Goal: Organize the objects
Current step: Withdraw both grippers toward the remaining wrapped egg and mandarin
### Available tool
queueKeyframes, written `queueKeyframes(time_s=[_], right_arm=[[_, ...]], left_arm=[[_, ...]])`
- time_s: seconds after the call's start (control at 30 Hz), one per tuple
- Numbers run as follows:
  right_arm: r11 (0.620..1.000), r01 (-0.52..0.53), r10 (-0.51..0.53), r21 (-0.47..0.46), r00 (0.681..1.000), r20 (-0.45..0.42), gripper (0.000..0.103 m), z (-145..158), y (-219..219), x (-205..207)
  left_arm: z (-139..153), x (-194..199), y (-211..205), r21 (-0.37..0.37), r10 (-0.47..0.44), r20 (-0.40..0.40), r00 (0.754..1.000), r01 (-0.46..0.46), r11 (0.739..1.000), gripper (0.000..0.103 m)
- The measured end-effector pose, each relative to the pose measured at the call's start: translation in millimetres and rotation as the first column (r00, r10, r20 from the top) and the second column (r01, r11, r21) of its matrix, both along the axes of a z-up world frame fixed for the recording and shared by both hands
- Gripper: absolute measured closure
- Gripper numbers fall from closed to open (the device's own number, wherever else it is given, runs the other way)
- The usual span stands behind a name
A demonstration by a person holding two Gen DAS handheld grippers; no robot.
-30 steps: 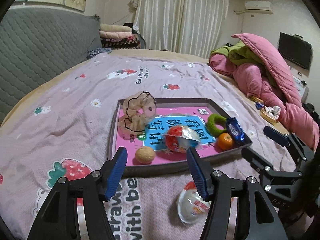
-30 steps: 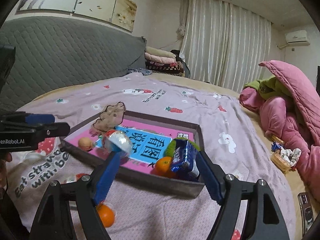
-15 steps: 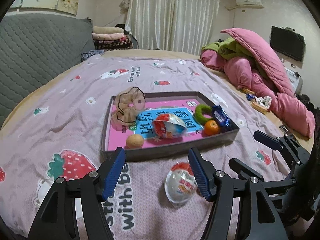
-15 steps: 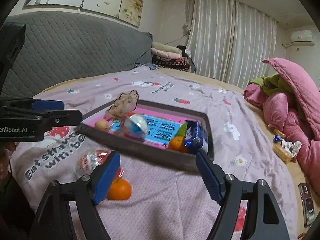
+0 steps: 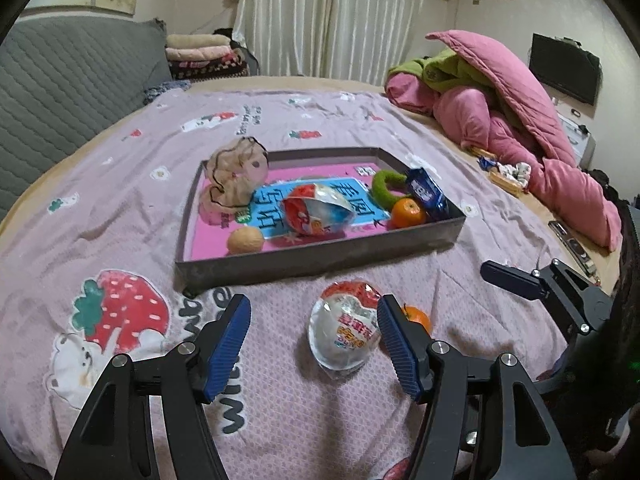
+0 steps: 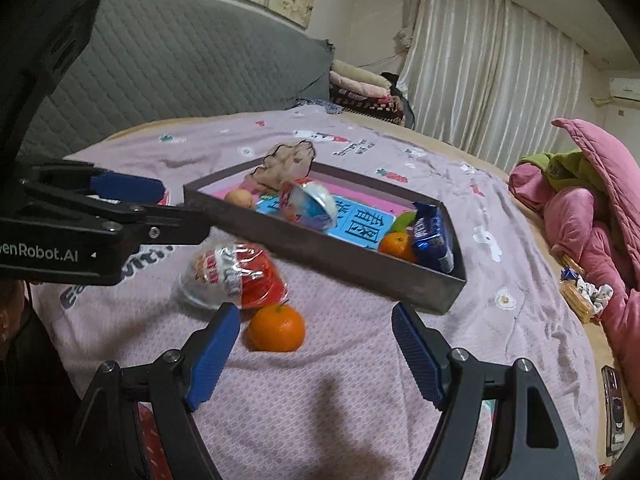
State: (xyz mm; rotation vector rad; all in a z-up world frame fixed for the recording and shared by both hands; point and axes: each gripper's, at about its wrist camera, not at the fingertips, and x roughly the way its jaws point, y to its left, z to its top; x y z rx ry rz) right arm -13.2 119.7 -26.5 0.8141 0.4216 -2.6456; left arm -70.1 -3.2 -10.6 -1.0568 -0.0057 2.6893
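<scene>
My left gripper [image 5: 314,344] hangs released over the bed [image 5: 120,184], fingers [image 5: 228,344] spread around nothing. The foil-wrapped egg [image 5: 346,330] lies just ahead at one o'clock, outside the tray [image 5: 320,258], touching a loose tangerine [image 6: 276,327]. I judge the egg light, hollow and crushable, its wrapper slick, so I'd grip gently across the widest middle. My right gripper [image 6: 316,354] is likewise spread, the tangerine at eleven o'clock: firm, round, apt to roll.
</scene>
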Motion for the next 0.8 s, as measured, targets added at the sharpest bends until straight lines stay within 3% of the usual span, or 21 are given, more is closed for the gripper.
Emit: queueKeyframes(time_s=[0.23,0.73,0.8], right_arm=[[1.0,-0.005,0.004,0.025,0.999,0.038,0.025,-13,-6,-8],[0.998,-0.029,0.024,0.061,0.997,0.074,0.025,-31,-17,-20],[0.998,-0.03,0.025,0.051,0.996,0.082,0.03,-32,-17,-21]], left_arm=[[-17,-8,9,0.008,-0.029,0.063,0.998,0.028,1.0,0.036],[-39,-20,21,-0.01,-0.048,0.122,0.991,0.05,0.999,0.036],[-42,-23,22,-0.008,-0.049,0.129,0.99,0.05,0.999,0.036]])
